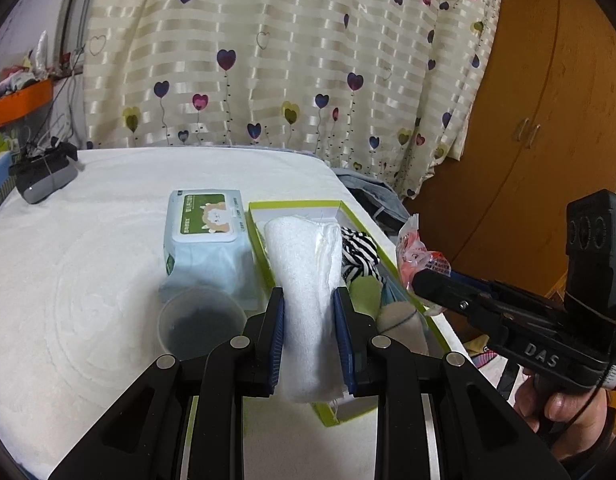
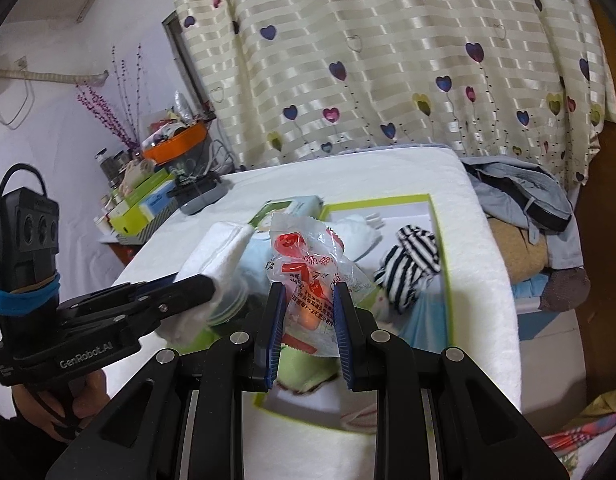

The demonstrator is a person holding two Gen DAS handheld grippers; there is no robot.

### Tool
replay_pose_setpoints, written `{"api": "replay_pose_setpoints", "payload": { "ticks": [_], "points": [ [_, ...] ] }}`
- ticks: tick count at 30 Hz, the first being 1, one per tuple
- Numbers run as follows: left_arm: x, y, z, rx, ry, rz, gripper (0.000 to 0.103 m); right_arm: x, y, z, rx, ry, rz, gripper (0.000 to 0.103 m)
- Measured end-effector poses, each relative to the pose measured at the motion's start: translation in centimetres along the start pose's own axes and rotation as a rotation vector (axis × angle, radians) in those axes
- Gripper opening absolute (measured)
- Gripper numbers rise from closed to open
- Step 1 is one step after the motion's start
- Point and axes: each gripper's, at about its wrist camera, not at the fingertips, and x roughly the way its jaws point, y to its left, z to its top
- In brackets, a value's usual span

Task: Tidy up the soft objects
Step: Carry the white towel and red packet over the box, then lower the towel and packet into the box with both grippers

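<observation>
My left gripper (image 1: 308, 300) is shut on a rolled white towel (image 1: 304, 280) and holds it over the green-rimmed box (image 1: 292, 203). The box holds a black-and-white striped cloth (image 1: 359, 250), a green sock (image 1: 365, 294) and a grey sock (image 1: 399, 320). My right gripper (image 2: 308, 294) is shut on a clear plastic packet with red print (image 2: 308, 264), above the box (image 2: 439, 248). In the left wrist view the right gripper (image 1: 423, 280) holds the packet (image 1: 413, 252) at the box's right edge. In the right wrist view the left gripper (image 2: 210, 280) holds the towel (image 2: 216, 248).
A pack of wet wipes (image 1: 204, 236) and a clear plastic cup (image 1: 202, 320) stand left of the box on the white-covered table (image 1: 88, 280). A dark device (image 1: 42, 178) lies at the far left. Clothes (image 2: 519, 196) are piled right of the table. A curtain hangs behind.
</observation>
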Motion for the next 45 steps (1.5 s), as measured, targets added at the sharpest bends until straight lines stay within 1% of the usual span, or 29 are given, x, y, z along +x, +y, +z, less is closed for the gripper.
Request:
{"api": "replay_pose_setpoints", "payload": {
  "ticks": [10,12,14,16,19,20,21,22,23,24,26,29,32,34,39,45],
  "points": [
    [0.7,0.7,1.3,-0.011,-0.011,0.014,0.022,4.9,-2.3,2.9,-0.028,0.054,-0.067,0.025],
    [0.8,0.8,1.4,-0.013,-0.012,0.018,0.023,6.0,-2.4,3.2,-0.043,0.069,-0.072,0.025],
    [1.0,1.0,1.6,-0.014,-0.011,0.023,0.023,7.3,-2.5,3.4,-0.055,0.092,-0.099,0.025],
    [1.2,1.1,1.8,-0.015,-0.01,0.028,0.023,8.4,-2.9,3.5,-0.051,0.106,-0.098,0.025],
    [1.5,1.2,2.1,-0.014,-0.007,0.034,0.023,9.8,-3.5,3.3,-0.045,0.139,-0.11,0.027],
    [1.5,1.2,2.2,-0.012,-0.006,0.035,0.023,10.1,-3.6,3.2,-0.049,0.147,-0.103,0.028],
    [1.5,1.2,2.2,-0.012,-0.006,0.034,0.023,10.1,-3.5,3.1,-0.049,0.147,-0.102,0.032],
    [1.6,1.1,2.3,-0.011,-0.007,0.036,0.023,10.1,-3.5,3.1,-0.05,0.145,-0.102,0.037],
    [1.6,1.2,2.3,-0.01,-0.007,0.034,0.023,9.9,-3.4,3.0,-0.057,0.135,-0.095,0.044],
    [1.7,1.1,2.4,-0.008,-0.006,0.034,0.023,9.9,-3.3,3.1,-0.063,0.132,-0.09,0.047],
    [1.8,0.9,2.5,-0.005,-0.006,0.033,0.023,9.2,-3.3,3.2,-0.063,0.12,-0.091,0.047],
    [2.0,0.4,2.8,0.008,-0.003,0.029,0.023,7.5,-3.7,3.4,-0.032,0.079,-0.086,0.047],
    [2.5,-0.2,3.1,0.025,0.0,0.026,0.023,5.8,-4.5,3.2,-0.002,0.047,-0.103,0.047],
    [3.1,-0.6,3.4,0.035,0.009,0.023,0.023,5.0,-5.1,2.9,0.027,0.039,-0.112,0.047],
    [5.0,-1.7,4.2,0.064,0.035,0.029,0.023,3.8,-5.7,2.1,0.059,0.025,-0.1,0.047],
    [7.1,-2.9,4.9,0.077,0.064,0.03,0.023,3.3,-6.4,1.8,0.08,0.011,-0.075,0.047]
  ]
}}
